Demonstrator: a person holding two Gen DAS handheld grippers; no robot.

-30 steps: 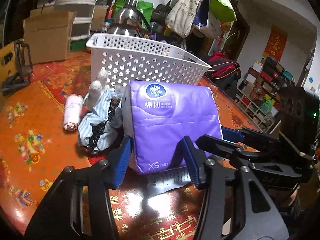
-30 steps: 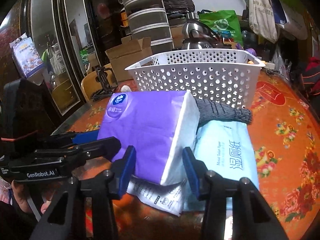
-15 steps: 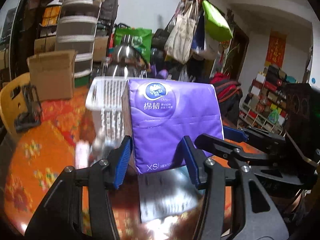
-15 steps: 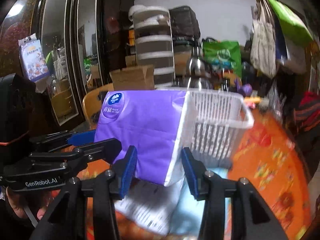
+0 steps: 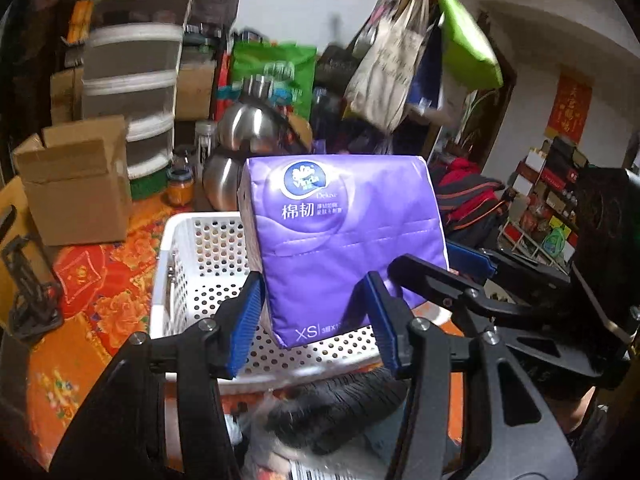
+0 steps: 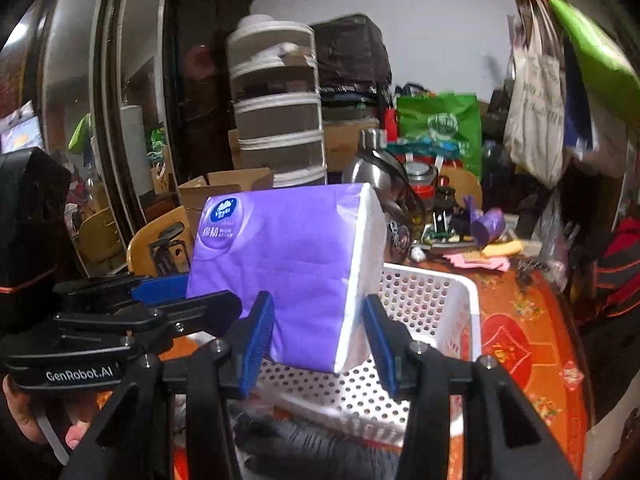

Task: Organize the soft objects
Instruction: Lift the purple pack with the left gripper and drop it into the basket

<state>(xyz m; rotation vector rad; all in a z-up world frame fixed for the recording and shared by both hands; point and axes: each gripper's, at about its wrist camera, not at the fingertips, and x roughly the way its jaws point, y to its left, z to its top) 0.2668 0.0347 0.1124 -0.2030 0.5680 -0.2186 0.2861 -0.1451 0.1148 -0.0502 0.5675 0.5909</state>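
A purple pack of tissues [image 5: 344,240] hangs in the air over the white perforated basket [image 5: 200,256]. My left gripper [image 5: 314,320] is shut on the pack's near lower end. My right gripper [image 6: 318,334] is shut on its other end, where the white side [image 6: 360,280] shows. The basket also shows in the right wrist view [image 6: 436,300], below the pack. A dark grey knitted item [image 5: 340,404] lies on the table in front of the basket, under both grippers.
The table has a red-orange floral cloth [image 5: 104,292]. A cardboard box [image 5: 76,180], steel kettles [image 5: 248,128], stacked drawers [image 5: 132,80] and hanging bags [image 5: 400,68] stand behind the basket. A white printed packet [image 5: 312,468] lies under the left gripper.
Both grippers lifted the purple tissue pack off the table and carried it forward, from in front of the basket to above its opening. The other soft items stayed on the table.
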